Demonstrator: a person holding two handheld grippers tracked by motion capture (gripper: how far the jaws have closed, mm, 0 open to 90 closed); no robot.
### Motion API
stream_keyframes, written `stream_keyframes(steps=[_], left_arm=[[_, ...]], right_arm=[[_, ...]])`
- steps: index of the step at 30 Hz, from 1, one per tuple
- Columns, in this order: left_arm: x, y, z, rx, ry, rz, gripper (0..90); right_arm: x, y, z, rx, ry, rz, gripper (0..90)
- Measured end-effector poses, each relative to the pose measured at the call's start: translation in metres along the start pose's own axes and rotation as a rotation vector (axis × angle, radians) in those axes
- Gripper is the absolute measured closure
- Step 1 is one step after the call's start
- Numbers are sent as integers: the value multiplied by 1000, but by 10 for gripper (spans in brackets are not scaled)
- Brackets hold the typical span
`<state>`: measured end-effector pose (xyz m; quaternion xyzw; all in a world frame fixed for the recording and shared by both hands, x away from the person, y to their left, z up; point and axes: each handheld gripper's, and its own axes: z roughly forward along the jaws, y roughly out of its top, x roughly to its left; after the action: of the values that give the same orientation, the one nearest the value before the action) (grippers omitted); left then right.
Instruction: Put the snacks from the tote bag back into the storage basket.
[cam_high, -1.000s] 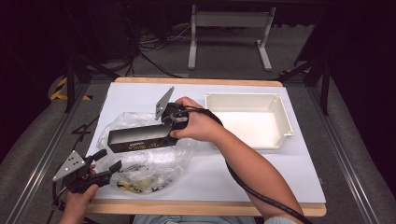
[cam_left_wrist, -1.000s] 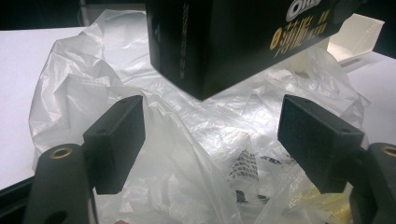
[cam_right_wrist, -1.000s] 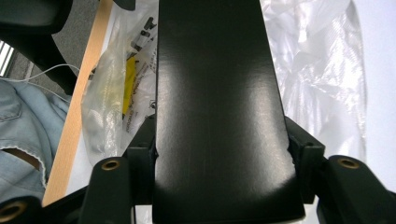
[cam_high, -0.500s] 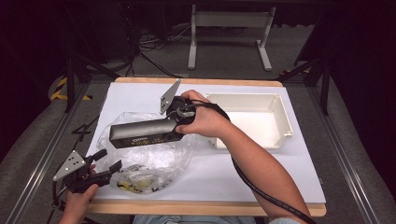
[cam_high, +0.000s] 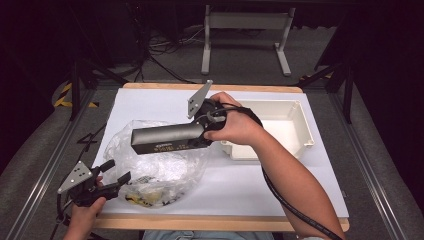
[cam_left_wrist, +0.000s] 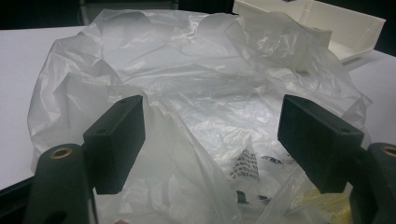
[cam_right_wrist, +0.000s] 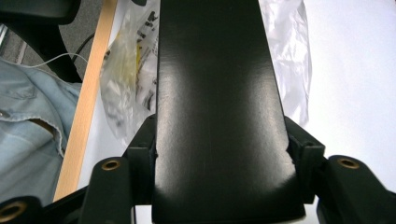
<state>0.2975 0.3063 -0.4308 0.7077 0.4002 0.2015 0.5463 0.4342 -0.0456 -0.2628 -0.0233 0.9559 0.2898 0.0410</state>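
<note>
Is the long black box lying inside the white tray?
No, the black box is held above the plastic bag by the right gripper, left of the white tray.

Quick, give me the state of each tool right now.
Left tool: open, jaws apart at the clear plastic bag, pressing nothing.
Right tool: shut on the long black box, held above the bag.

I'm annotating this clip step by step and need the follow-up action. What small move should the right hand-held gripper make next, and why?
Probably carry the black box a little further toward the white bin. The right hand-held gripper is shut on one end of it, holding it in the air above the plastic bag, and the bin stands open just beside it. The left hand-held gripper sits open at the bag's edge.
</note>
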Motion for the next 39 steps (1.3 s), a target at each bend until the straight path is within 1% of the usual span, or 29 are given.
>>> stream_keyframes(steps=[3,4,5,6,7,9,13,14,15,16,18,19,20,21,23,27,30,33,36,37,38,39], left_arm=[[0,0,0,4,0,2,241],[0,0,0,7,-1,2,241],[0,0,0,6,-1,1,241],[0,0,0,6,-1,1,241],[0,0,0,8,-1,3,241],[-1,0,1,3,0,2,241],[-1,0,1,4,2,1,241],[-1,0,1,4,2,1,241],[-1,0,1,5,1,3,241],[-1,0,1,6,2,3,241],[-1,0,1,8,2,4,241],[-1,0,1,8,2,4,241],[-1,0,1,10,1,3,241],[-1,0,1,9,2,3,241],[-1,0,1,7,4,4,241],[-1,0,1,10,3,2,241],[-1,0,1,12,3,2,241],[-1,-1,2,12,5,-1,241],[-1,-1,2,13,7,-3,241],[-1,-1,2,13,7,-3,241],[-1,-1,2,13,7,-3,241],[0,-1,1,12,7,-5,241]], right_arm=[[1,-8,-7,4,-7,8,433],[1,-13,-10,8,-8,14,433],[1,-16,-13,10,-19,22,433],[1,-16,-13,10,-19,22,433],[1,-20,-16,14,-20,31,433],[1,-26,-22,17,-29,40,433],[1,-37,-33,6,-47,53,433],[2,-40,-36,4,-51,63,433],[1,-42,-38,4,-53,58,433],[2,-45,-41,-2,-65,70,433],[1,-51,-47,-8,-69,68,433],[1,-51,-47,-8,-69,68,433],[1,-56,-52,-11,-78,81,433],[1,-60,-55,-6,-85,81,433],[0,-68,-62,-4,-98,97,433],[-3,-83,-72,-13,-113,112,433],[-6,-91,-75,-14,-111,121,433],[-9,-104,-82,-12,-133,129,433],[-13,-114,-88,-11,-140,133,433],[-13,-117,-90,-9,-134,144,433],[-13,-117,-90,-9,-134,144,433],[-16,-124,-95,-10,-138,159,433]])
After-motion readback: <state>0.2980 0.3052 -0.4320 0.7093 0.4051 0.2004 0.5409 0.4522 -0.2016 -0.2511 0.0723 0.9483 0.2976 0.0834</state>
